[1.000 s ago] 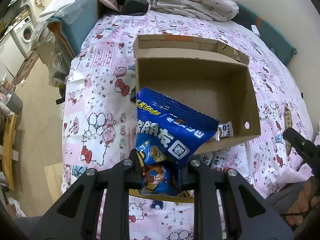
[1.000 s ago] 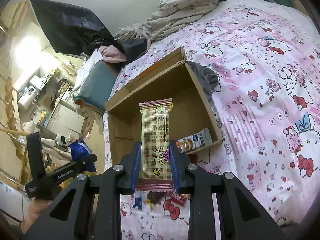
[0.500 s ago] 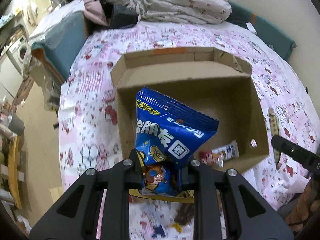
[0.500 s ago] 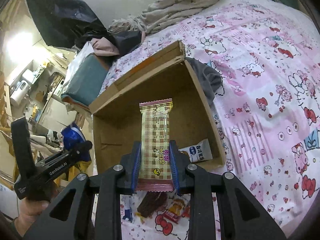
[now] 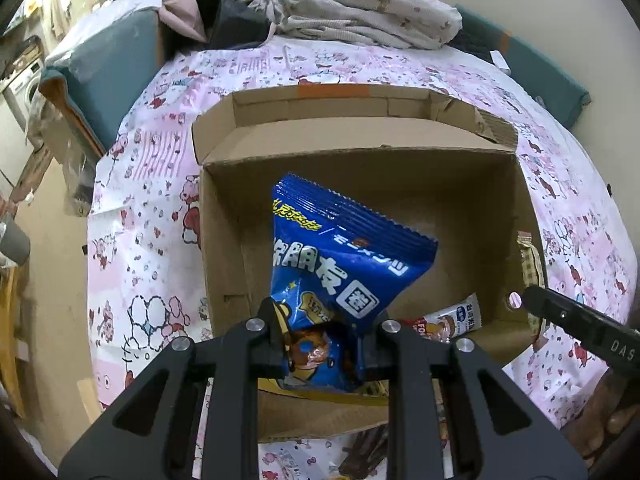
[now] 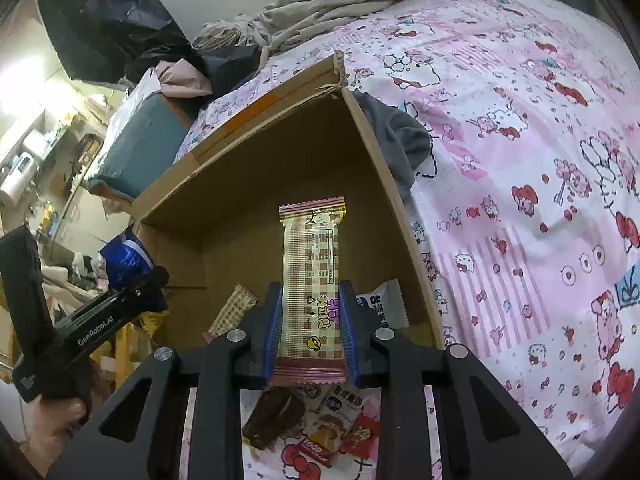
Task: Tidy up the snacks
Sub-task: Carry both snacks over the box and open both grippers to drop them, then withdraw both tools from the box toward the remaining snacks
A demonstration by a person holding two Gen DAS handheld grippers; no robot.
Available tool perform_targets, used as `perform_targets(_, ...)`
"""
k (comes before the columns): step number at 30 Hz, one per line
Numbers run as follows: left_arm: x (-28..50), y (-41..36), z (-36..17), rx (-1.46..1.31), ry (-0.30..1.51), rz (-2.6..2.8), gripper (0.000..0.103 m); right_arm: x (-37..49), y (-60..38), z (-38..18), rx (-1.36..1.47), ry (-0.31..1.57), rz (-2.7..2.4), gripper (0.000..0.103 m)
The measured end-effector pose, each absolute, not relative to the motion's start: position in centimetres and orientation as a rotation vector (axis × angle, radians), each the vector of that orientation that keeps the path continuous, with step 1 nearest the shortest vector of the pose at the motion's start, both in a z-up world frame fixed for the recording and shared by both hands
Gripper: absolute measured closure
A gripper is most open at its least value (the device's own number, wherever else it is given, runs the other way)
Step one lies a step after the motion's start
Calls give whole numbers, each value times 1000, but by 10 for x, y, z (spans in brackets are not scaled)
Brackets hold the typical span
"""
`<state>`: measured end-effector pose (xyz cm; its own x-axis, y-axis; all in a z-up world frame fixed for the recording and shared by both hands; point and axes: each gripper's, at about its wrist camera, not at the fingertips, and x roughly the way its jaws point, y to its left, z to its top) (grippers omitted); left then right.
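Your left gripper (image 5: 322, 344) is clamped on a blue snack bag (image 5: 340, 268), held above the open cardboard box (image 5: 224, 248) on the pink bedspread (image 6: 520, 160). Your right gripper (image 6: 310, 334) pinches a checked wafer bar (image 6: 312, 268) over the same box (two small packets already lie inside). You appear to be mid-delivery. Next, lower each snack to the box floor and open the fingers; more snacks (image 6: 312, 424) wait outside.
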<state>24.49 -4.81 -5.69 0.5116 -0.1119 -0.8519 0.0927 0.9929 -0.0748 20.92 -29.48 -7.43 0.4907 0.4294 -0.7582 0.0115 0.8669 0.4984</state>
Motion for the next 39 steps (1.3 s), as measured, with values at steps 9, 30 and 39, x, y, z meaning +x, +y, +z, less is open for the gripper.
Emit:
perform_targets(9,238,-52,-52,0,991,-136,83,214,-297,-81,511,1057,258,74)
perform_targets(30,218,-52,-23,-11,855,-159,3,206,-294,-56,532,955,292,17)
perform_targets(39,191,-44,-10,33,834,-136,3,178,-300,-47,530,969,276,17)
